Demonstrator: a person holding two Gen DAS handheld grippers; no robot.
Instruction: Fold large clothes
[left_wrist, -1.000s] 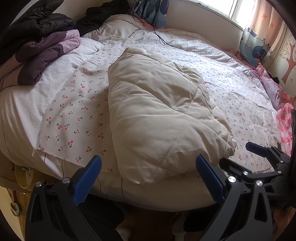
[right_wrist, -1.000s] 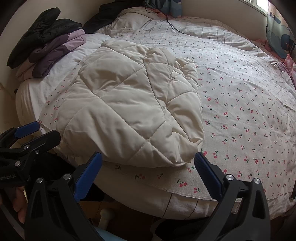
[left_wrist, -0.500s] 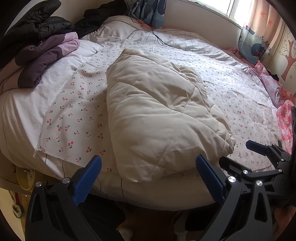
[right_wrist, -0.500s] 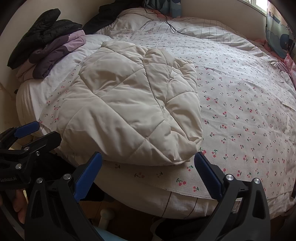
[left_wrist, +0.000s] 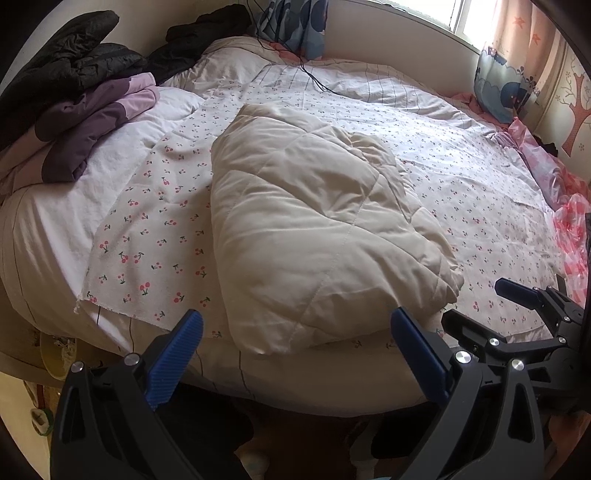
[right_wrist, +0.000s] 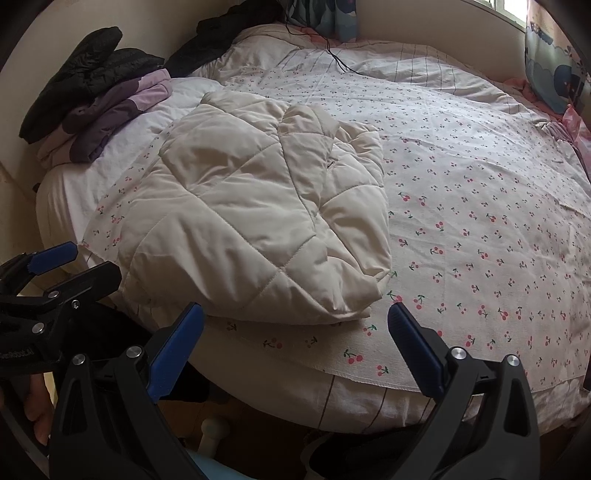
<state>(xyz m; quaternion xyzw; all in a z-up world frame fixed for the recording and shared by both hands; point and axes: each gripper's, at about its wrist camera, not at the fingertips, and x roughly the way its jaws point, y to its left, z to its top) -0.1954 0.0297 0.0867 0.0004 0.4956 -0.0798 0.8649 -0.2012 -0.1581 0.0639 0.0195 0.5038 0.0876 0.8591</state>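
A cream quilted padded jacket (left_wrist: 310, 229) (right_wrist: 258, 221) lies folded into a thick bundle on the cherry-print sheet (left_wrist: 147, 236) (right_wrist: 480, 221), near the bed's front edge. My left gripper (left_wrist: 295, 350) hangs open just off that edge, in front of the jacket's near hem, holding nothing. My right gripper (right_wrist: 295, 339) is open too, in front of the jacket's near right corner and apart from it. The right gripper (left_wrist: 517, 295) also shows at the right of the left wrist view, and the left gripper (right_wrist: 51, 258) at the left of the right wrist view.
A stack of purple and black clothes (left_wrist: 74, 110) (right_wrist: 99, 107) sits at the bed's far left. A black cable (left_wrist: 310, 74) runs across the far bedding. Pink fabric (left_wrist: 569, 206) lies at the right edge, with a patterned curtain (left_wrist: 498, 92) behind. The floor (right_wrist: 236, 410) shows below the bed edge.
Both grippers have drifted slightly back and up, so the jacket sits a little further in each view. The jacket has not moved and both grippers stay open.
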